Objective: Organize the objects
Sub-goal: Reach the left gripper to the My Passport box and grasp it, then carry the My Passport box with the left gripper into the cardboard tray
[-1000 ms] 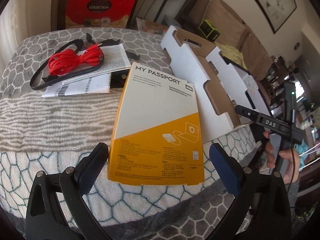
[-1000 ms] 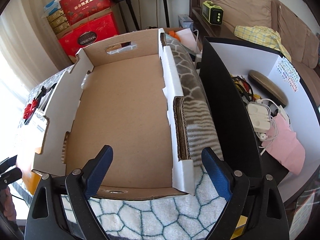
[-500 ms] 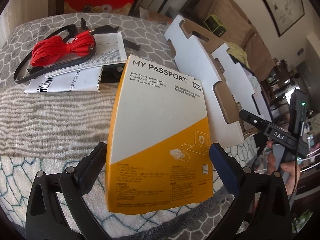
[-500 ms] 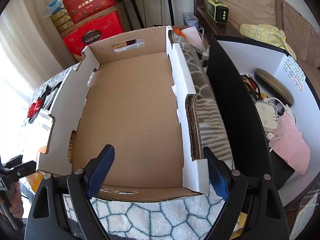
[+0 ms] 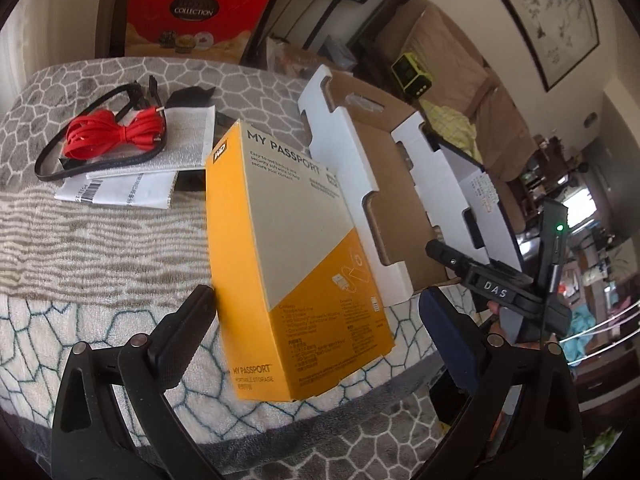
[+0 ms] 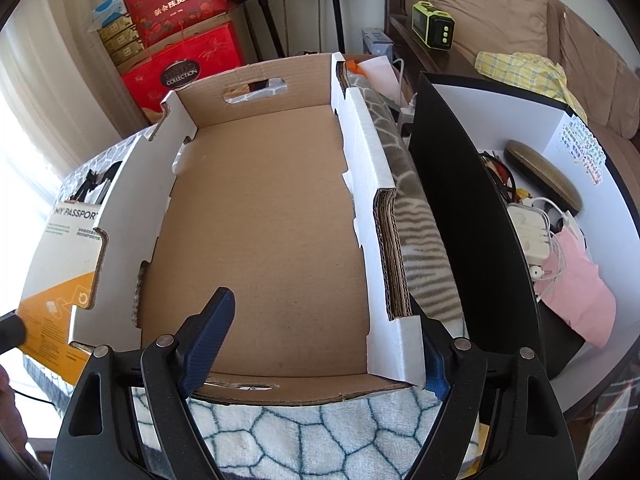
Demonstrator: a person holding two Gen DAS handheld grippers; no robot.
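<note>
The yellow box is tipped against the left gripper, jaws apart; clamping is needed next.

the cardboard tray's left wall hides most of the my passport box. a black item lies partly hidden under leaflets. the box's small print is unreadable.

passport box: yellow-and-grey, tilted, one edge raised | just left of my cardboard tray | tray: white outside, brown inside, open, empty
</note>
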